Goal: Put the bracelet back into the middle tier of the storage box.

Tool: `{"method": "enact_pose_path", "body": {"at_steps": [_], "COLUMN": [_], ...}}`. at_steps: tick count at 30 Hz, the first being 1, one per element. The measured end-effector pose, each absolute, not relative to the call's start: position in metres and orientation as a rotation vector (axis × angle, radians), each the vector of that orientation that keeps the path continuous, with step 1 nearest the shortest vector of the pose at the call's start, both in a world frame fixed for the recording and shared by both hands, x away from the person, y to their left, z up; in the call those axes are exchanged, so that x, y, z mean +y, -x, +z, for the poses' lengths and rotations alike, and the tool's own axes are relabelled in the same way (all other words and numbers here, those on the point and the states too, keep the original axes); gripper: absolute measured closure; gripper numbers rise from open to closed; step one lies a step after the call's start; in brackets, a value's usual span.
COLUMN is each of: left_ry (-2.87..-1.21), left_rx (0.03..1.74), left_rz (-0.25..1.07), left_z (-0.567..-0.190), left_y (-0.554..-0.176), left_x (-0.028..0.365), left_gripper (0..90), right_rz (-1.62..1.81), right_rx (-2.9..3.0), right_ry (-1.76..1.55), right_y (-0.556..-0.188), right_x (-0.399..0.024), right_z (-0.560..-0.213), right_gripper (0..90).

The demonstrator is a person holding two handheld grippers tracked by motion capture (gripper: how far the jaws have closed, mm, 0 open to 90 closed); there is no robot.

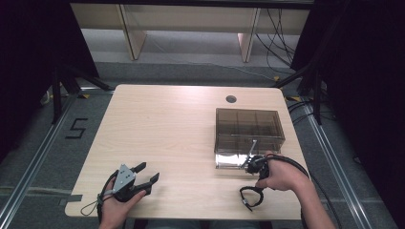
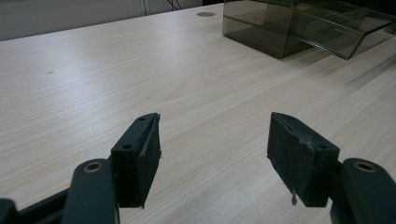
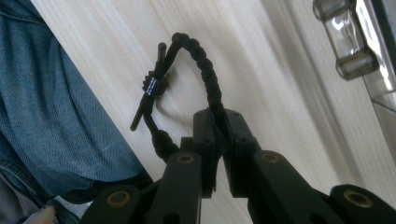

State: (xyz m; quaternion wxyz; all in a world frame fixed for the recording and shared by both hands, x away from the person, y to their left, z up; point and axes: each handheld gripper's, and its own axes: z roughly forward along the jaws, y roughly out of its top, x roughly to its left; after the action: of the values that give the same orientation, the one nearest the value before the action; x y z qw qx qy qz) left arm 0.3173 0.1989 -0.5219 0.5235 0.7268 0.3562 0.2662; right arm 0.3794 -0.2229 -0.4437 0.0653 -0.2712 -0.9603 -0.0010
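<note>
Overhead, the left gripper (image 1: 149,174) rests released on the pale wooden table (image 1: 162,129); the right gripper (image 1: 252,192) clamps a black braided cord bracelet (image 1: 251,196) just before the smoky transparent plastic compartment box (image 1: 248,131). Left gripper view: jaws spread, box ahead-right. Right gripper view: jaws pinch the bracelet (image 3: 187,84).

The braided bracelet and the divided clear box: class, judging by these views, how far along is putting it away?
Done: the right gripper is shut on the black braided bracelet, lifted near the table's front edge. In hand: carrying it. Left: placing it in the smoky compartment box, probably. The left gripper is open, idle.
</note>
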Motion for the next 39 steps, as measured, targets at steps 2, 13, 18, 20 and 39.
{"method": "enact_pose_path", "body": {"at_steps": [2,13,18,20,39], "left_ry": [-1.741,-1.74,-1.742,-1.74,-1.74], "left_rx": [0.852,0.854,0.853,0.854,0.854], "left_rz": [0.638,0.636,0.638,0.636,0.637], "left_z": [-0.522,-0.522,-0.522,-0.522,-0.522], "left_y": [-0.317,-0.317,-0.317,-0.317,-0.317], "left_x": [0.199,0.199,0.199,0.199,0.199], "left_gripper": [34.3,34.3,34.3,34.3,34.2], "right_rz": [0.004,-0.004,0.0,0.003,0.006], "right_rx": [-2.895,-2.891,-2.881,-2.883,-2.878], "right_ry": [0.841,0.86,0.897,0.893,0.891], "right_y": [-0.378,-0.378,-0.377,-0.377,-0.379], "right_x": [-0.224,-0.236,-0.241,-0.243,-0.259], "right_z": [-0.443,-0.441,-0.439,-0.439,-0.436], "right_gripper": [85.3,85.3,85.3,85.3,85.3]}}
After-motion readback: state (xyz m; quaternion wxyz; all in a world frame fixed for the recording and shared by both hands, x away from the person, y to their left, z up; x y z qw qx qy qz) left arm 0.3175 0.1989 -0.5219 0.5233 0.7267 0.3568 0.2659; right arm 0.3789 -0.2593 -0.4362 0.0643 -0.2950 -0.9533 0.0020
